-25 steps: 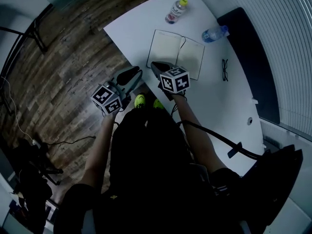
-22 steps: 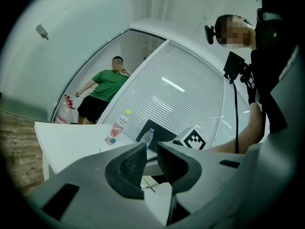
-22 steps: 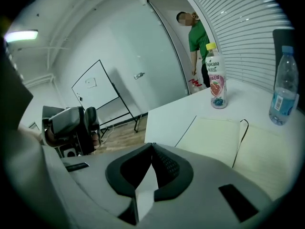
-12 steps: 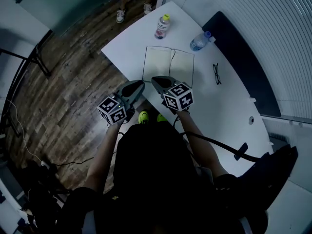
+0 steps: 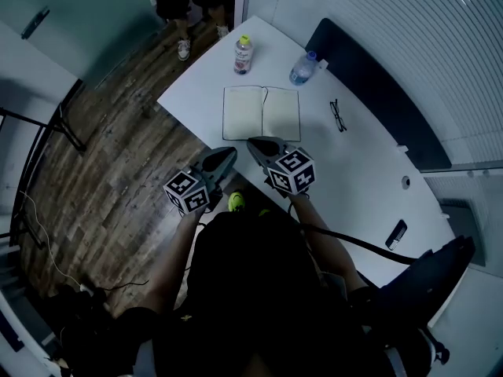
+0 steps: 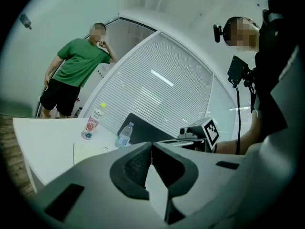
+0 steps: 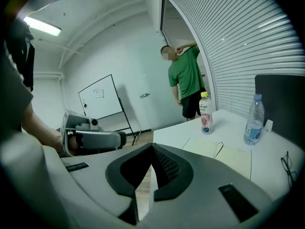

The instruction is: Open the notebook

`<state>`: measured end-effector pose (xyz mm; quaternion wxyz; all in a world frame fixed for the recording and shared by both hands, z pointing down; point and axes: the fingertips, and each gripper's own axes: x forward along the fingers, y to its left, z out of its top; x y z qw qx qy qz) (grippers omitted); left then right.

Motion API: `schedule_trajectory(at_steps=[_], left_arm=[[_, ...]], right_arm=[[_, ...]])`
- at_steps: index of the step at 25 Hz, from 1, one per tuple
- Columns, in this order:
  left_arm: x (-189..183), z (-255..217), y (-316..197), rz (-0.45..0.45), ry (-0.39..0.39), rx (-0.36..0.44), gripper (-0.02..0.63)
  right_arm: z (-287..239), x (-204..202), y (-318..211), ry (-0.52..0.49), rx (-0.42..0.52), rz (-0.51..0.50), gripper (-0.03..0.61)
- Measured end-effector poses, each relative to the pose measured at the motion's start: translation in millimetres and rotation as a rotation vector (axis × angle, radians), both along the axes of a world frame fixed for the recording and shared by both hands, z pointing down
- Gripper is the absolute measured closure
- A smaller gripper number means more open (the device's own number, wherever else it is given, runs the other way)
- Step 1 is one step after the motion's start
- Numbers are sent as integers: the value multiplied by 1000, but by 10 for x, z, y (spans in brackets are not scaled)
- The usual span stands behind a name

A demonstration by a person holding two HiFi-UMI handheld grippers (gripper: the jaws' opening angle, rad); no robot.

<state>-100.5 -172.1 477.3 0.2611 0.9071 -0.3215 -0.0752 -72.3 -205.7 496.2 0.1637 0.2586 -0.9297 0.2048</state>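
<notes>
The notebook (image 5: 261, 112) lies open and flat on the white table (image 5: 354, 171), with both pale pages facing up. It also shows low in the right gripper view as the notebook (image 7: 219, 151), and as a pale page (image 6: 86, 151) in the left gripper view. My left gripper (image 5: 229, 153) hangs off the table's near edge over the wooden floor, shut with nothing in it. My right gripper (image 5: 252, 142) hovers just short of the notebook's near edge, also shut and empty. Both jaw pairs meet at the tips: left gripper (image 6: 151, 145), right gripper (image 7: 152, 147).
A pink-labelled bottle (image 5: 243, 54) and a water bottle (image 5: 302, 68) stand beyond the notebook. Glasses (image 5: 337, 115) lie to its right, and a small dark object (image 5: 396, 234) lies near the table's right edge. A person in a green shirt (image 7: 188, 75) stands past the table's far end.
Both grippers have lifted and drawn back from the notebook toward my body. The notebook stays open and has not moved on the table.
</notes>
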Motion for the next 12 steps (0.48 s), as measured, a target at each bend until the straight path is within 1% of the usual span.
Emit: schedule_trajectory(at_steps=[1, 7, 12], left_arm=[[25, -21, 23, -2, 3, 2, 609], [230, -148, 260, 14, 2, 15, 609], [478, -231, 552, 27, -1, 16, 609]], right_arm=[[-18, 38, 30, -3, 4, 5, 588], [-164, 233, 307, -39, 30, 39, 588], [-254, 408, 615, -65, 53, 45, 588]])
